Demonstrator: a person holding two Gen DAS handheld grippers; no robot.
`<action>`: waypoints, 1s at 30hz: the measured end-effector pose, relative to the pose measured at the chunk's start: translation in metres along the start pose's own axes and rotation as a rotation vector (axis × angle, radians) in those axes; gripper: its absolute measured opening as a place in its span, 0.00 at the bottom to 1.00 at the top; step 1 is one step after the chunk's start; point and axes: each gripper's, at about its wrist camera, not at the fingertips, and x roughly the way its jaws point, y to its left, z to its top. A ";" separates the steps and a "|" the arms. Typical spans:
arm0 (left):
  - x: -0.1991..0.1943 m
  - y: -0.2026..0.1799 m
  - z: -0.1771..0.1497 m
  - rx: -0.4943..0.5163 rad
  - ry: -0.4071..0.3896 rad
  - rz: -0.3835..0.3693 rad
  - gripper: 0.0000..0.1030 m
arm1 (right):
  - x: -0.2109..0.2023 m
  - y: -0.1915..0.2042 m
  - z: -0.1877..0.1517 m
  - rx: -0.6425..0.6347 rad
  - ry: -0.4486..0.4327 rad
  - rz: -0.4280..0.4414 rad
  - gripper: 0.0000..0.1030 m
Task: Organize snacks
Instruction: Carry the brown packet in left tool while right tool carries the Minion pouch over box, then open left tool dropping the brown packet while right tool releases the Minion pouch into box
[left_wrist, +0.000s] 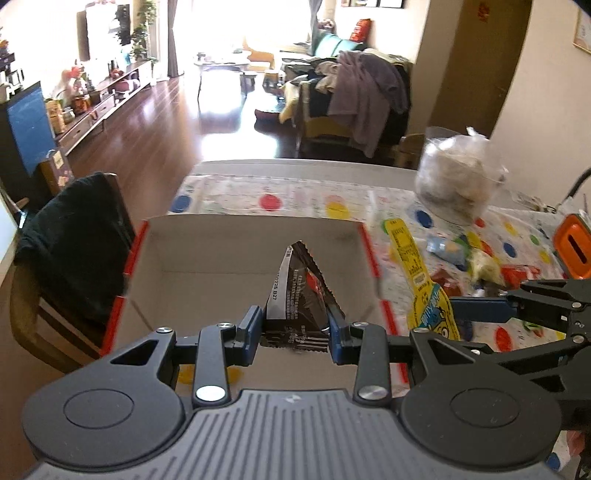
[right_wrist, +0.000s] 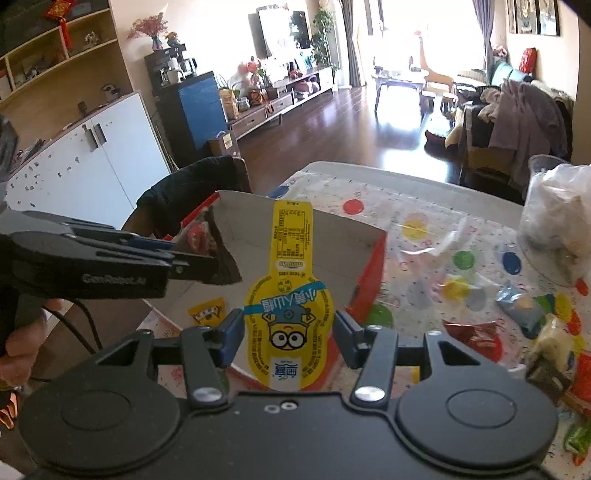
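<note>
Table (left_wrist: 295, 199): I see a dotted cloth over it, with a chair (left_wrist: 74, 251) draped in dark cloth at its left side.
Box (left_wrist: 255, 240): open cardboard tray with red outer walls, lying on the cloth; a small yellow packet (right_wrist: 207, 312) rests on its floor.
Bag (left_wrist: 458, 177): clear, knotted, standing right of the box.
Loose snacks (right_wrist: 517, 325): scattered on the cloth right of the box.
Left claw (left_wrist: 295, 328): I have it clamped on a dark wrapper (left_wrist: 299, 291), held over the box.
Right claw (right_wrist: 290, 332): gripping a yellow cartoon pack (right_wrist: 291, 295), held up above the box's near wall.
</note>
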 end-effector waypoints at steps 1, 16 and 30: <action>0.002 0.007 0.002 -0.007 0.002 0.008 0.34 | 0.006 0.002 0.004 0.006 0.008 0.003 0.49; 0.052 0.081 0.021 -0.051 0.099 0.099 0.34 | 0.093 0.024 0.038 0.003 0.143 -0.047 0.49; 0.104 0.102 0.024 -0.030 0.259 0.119 0.34 | 0.164 0.025 0.036 -0.028 0.303 -0.102 0.49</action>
